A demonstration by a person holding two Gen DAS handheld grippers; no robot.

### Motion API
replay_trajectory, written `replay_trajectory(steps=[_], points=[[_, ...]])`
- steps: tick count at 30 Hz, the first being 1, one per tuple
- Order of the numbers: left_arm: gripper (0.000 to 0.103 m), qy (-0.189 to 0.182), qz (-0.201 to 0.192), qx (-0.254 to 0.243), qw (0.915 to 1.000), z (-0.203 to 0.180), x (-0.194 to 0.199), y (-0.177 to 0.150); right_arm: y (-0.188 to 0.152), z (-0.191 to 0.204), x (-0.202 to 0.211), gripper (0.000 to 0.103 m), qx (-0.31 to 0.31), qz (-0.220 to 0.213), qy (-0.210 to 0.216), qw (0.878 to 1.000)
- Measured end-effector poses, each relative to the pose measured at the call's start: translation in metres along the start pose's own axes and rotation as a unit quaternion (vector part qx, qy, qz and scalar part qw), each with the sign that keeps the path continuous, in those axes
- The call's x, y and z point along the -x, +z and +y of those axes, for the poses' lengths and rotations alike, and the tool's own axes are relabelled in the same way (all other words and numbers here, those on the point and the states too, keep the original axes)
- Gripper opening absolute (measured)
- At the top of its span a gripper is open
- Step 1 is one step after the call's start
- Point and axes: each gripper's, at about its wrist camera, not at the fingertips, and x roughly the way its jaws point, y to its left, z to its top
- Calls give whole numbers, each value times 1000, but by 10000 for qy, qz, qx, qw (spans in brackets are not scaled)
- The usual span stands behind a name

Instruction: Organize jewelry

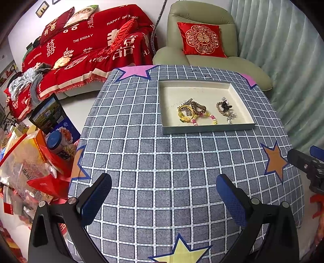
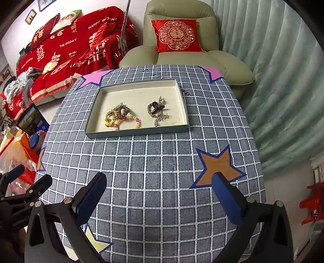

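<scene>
Left claw: the left claw is released, its two blue-padded fingers spread wide over the near part of the surface, with nothing between them.
Right claw: the right claw is likewise released and empty, its fingers wide apart over the near right part of the cloth, one tip in front of the orange star.
Surface: the surface is covered with a grey cloth with a white grid and coloured stars at its edges and corners.
Tray: a shallow rectangular tray with a cream floor sits on the far half of the surface, well apart from both claws.
Jewelry, left cluster: in the near left part of the tray lie a gold bangle, a brown coiled hair tie, a bracelet of pink and yellow beads and a small silver bar, all touching or overlapping.
Jewelry, right cluster: towards the right lie a brown beaded bracelet with a dark clip on top of it, and a silvery chain just beside them on the near side.
Gap: the two clusters are near each other but apart.
Far side: a pale green armchair with a red embroidered cushion stands beyond the surface; a sofa under a red throw is to the far left.
Left floor: boxes and bags crowd the floor beside the surface.
</scene>
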Motion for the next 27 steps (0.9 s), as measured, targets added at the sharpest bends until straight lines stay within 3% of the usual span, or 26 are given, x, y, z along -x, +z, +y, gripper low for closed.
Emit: replay_trajectory(steps=[27], points=[[103,-9,14,1,10000,-1,0,-2,0,-2,0,103,-4,11,8,10000]])
